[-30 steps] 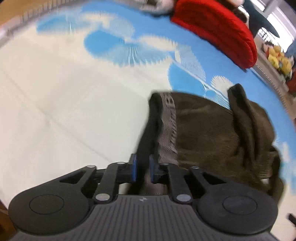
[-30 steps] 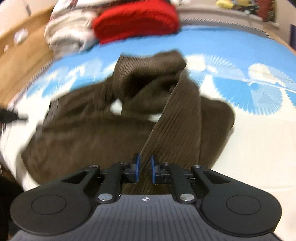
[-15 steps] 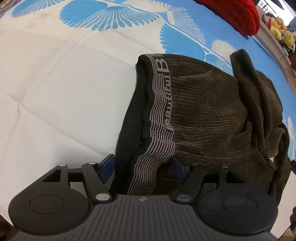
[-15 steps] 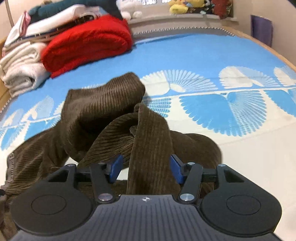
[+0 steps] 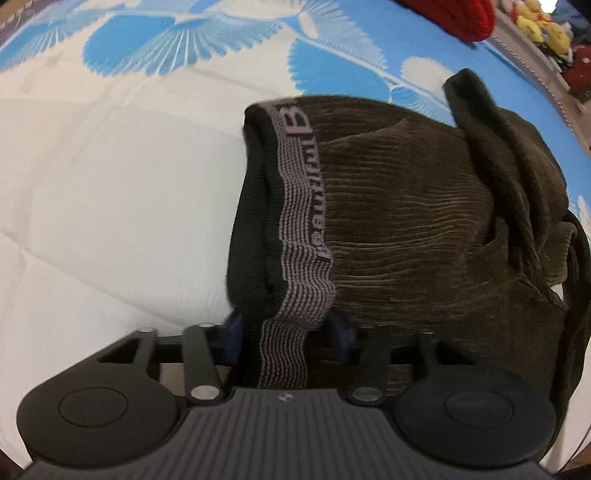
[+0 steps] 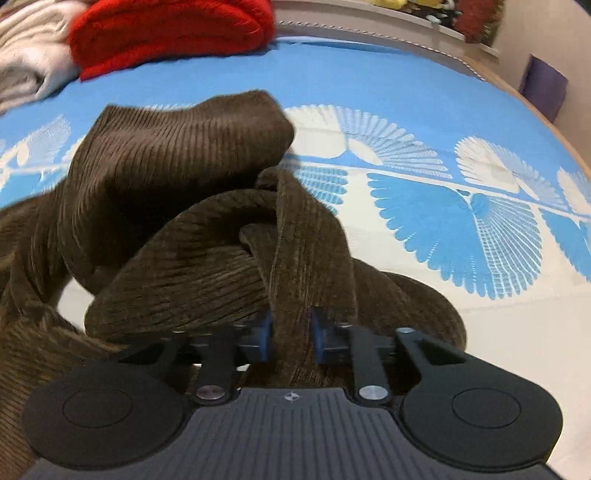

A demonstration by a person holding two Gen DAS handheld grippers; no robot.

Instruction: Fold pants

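Two grippers are working on one pair of brown corduroy pants [image 5: 406,221] lying crumpled on a bedspread [image 5: 110,203] patterned in white and blue fans. The left gripper [image 5: 286,338] is pointing steeply down, and its jaws are closing around the striped grey waistband [image 5: 303,240], which is running up between the blue pads [image 5: 231,332]; the band and the dark lining beside it are filling the gap between them, with the pads lying against the cloth on both sides. The right gripper [image 6: 291,338] is also closing, its jaws standing almost together, and a narrow ridge of a pant leg [image 6: 306,258] is sitting pinched between its blue pads [image 6: 263,338]

Outward from the left gripper, the waistband is curving away toward the far edge of the garment, and the seat and hips are spreading to the right in shallow wrinkles, with a twisted fold of leg standing up at the far right. Outward from the right gripper, the gripped leg is rising into a knot of loops, and a wider leg end is lying bunched beyond it toward the upper left

Beyond the pants, the bedspread is turning plain blue. A folded red blanket [image 6: 166,33] is resting at the far edge, touching a pile of pale folded cloth [image 6: 29,62] to its left. Soft toys [image 5: 543,26] are sitting blurred on a ledge past the bed
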